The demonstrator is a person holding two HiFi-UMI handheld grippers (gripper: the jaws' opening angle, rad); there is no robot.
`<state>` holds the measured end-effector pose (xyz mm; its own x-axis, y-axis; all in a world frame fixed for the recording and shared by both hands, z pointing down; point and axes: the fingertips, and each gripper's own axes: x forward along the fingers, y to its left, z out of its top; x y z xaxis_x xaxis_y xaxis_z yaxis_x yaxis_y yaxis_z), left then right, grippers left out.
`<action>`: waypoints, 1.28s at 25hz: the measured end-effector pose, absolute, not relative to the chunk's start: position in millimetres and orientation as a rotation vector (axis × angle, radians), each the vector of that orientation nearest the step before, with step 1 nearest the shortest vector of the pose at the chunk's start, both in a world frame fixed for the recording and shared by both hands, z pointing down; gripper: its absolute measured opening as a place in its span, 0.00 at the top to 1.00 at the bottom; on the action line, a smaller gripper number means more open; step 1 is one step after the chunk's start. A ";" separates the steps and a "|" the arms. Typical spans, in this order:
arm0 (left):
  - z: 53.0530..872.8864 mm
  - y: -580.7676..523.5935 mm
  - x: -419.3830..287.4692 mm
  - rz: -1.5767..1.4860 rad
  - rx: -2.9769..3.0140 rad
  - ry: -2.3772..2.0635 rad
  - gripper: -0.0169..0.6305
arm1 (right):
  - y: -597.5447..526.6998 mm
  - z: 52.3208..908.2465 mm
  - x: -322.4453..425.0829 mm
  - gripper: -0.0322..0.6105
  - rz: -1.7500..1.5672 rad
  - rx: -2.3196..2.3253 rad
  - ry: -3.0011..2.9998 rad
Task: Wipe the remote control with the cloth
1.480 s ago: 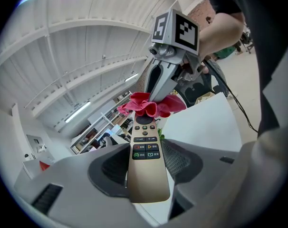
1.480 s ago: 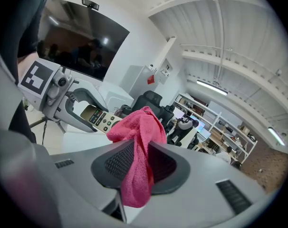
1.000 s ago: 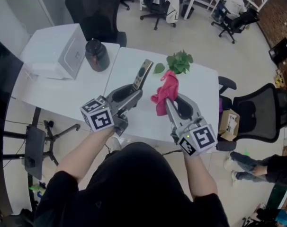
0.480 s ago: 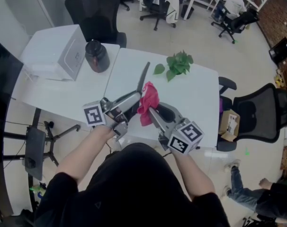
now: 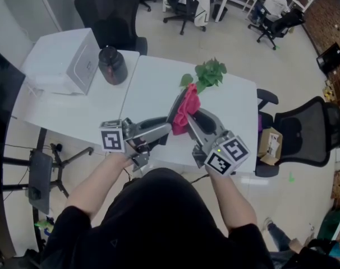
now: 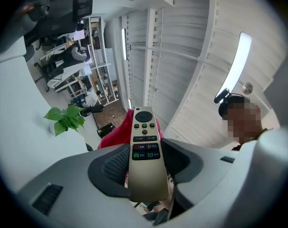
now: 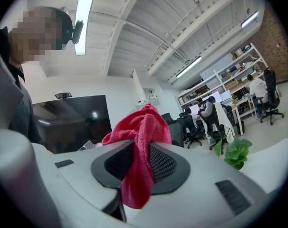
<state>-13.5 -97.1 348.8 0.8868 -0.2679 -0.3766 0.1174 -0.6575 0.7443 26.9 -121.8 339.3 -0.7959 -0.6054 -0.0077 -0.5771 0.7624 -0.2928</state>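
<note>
remote and cloth, both held up off the table

remote control [image 6: 145, 141]: slim, pale gold, dark round pad at far end, button rows facing up, lower half clamped in left gripper [image 6: 146, 161]. cloth [image 7: 140, 137]: pink-red, bunched, pinched in right gripper [image 7: 140, 165], lying close behind the remote's far end.

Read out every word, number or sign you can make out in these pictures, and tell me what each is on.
"–" and "+": on two small buttons of the remote.
Coloured buttons on the remote: labels too small to read.
Marker cubes: black-and-white square patterns, no words.
Nothing else is readable.
</note>
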 end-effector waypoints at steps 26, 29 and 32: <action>557.6 -193.2 -72.7 0.453 2.351 -1.262 0.65 | -86.9 396.2 75.7 0.80 -0.159 -1.496 2.986; 604.0 -203.2 -83.5 0.615 2.264 -1.345 0.65 | -79.3 405.9 78.4 0.80 -0.182 -1.525 3.002; 640.5 -208.0 -86.8 0.765 2.197 -1.371 0.65 | -75.4 408.8 80.6 0.80 -0.166 -1.533 3.013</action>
<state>-86.8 -208.0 640.5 0.3565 -0.6658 0.6555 -0.9076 -0.4134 0.0737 80.6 -75.4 408.8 -0.5666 -0.7827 0.2577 -0.8062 0.5912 0.0229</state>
